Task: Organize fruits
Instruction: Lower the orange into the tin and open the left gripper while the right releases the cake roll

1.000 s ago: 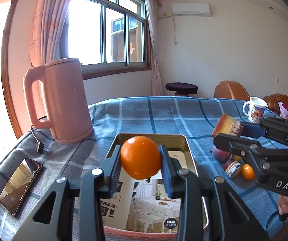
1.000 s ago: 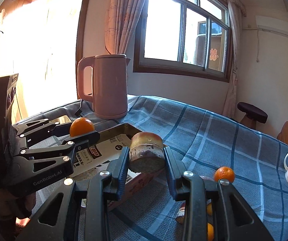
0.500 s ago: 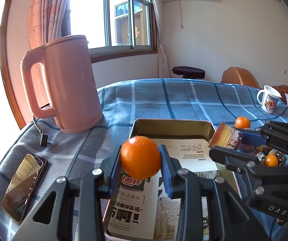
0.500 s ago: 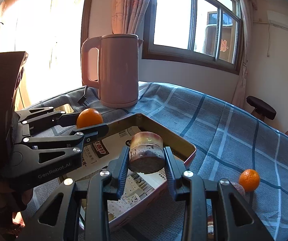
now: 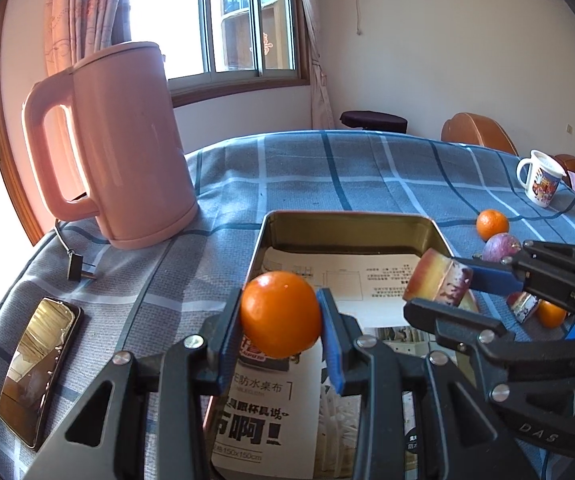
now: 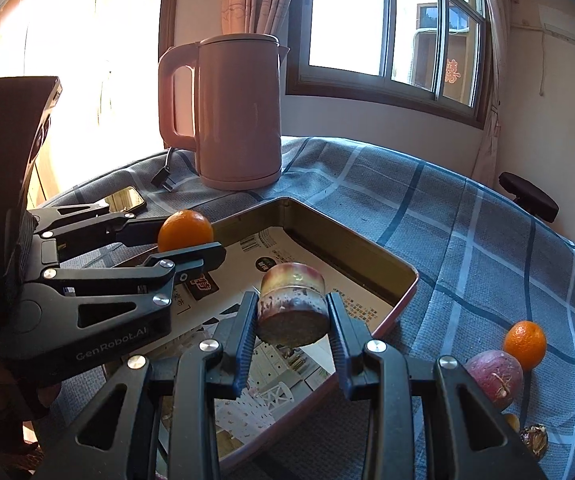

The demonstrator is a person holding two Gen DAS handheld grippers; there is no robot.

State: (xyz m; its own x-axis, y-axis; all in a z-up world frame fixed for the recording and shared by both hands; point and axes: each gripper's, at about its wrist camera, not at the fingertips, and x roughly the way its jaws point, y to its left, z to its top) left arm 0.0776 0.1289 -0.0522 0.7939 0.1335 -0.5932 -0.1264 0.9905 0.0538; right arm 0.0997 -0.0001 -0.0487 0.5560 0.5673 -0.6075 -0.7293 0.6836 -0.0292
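My left gripper (image 5: 280, 322) is shut on an orange (image 5: 280, 314) and holds it above the near left part of a metal tray (image 5: 351, 222) lined with printed paper. My right gripper (image 6: 292, 316) is shut on a cut piece of reddish fruit (image 6: 292, 310) and holds it above the same tray (image 6: 367, 250). Each gripper shows in the other view: the right one (image 5: 443, 286) with its fruit piece (image 5: 437, 280), the left one (image 6: 185, 240) with its orange (image 6: 185, 230). Loose on the cloth lie another orange (image 6: 525, 344) and a purple-red fruit (image 6: 494, 376).
A pink kettle (image 5: 119, 148) stands at the back left with its plug (image 5: 77, 270) on the cloth. A phone (image 5: 37, 368) lies at the left edge. A printed mug (image 5: 539, 178) stands far right. More small fruits (image 5: 549, 314) lie right of the tray.
Both grippers have moved forward and lower over the tray, each still holding its fruit. The tray and kettle look nearer now.
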